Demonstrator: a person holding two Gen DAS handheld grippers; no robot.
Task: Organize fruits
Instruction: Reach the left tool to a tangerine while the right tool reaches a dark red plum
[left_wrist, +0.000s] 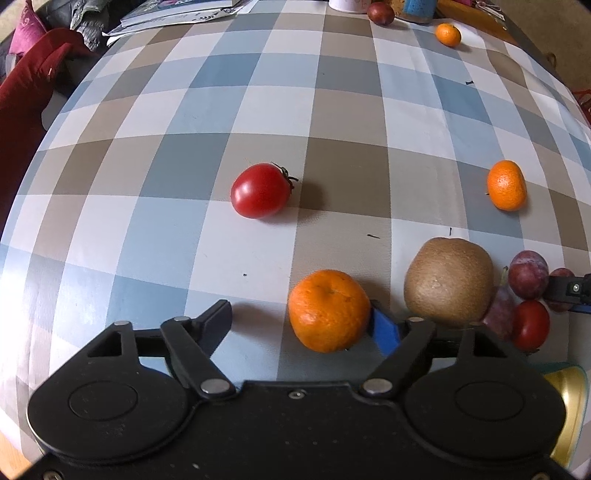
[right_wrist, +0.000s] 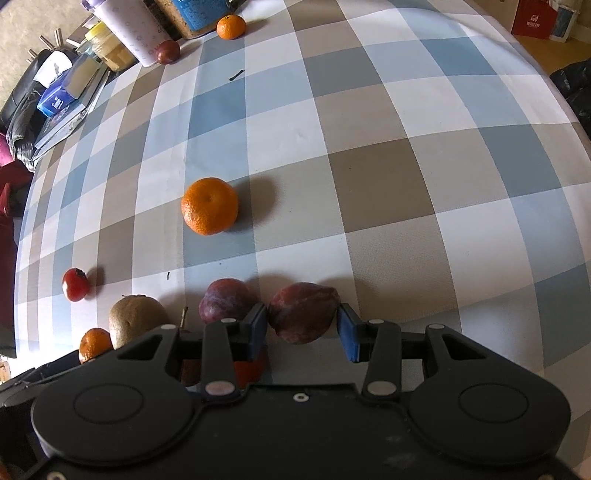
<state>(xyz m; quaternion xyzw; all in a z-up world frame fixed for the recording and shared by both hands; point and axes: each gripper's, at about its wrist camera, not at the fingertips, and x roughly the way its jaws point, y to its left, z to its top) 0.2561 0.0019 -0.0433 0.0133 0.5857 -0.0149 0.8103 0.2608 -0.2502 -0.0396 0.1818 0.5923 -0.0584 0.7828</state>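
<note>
Covering the table, a checked cloth (left_wrist: 332, 110) carries scattered fruit.

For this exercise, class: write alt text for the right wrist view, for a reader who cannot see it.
The right gripper is shut on a dark red plum on a checked tablecloth. A second plum, a kiwi and a tomato lie to its left, and a mandarin sits further out.
</note>
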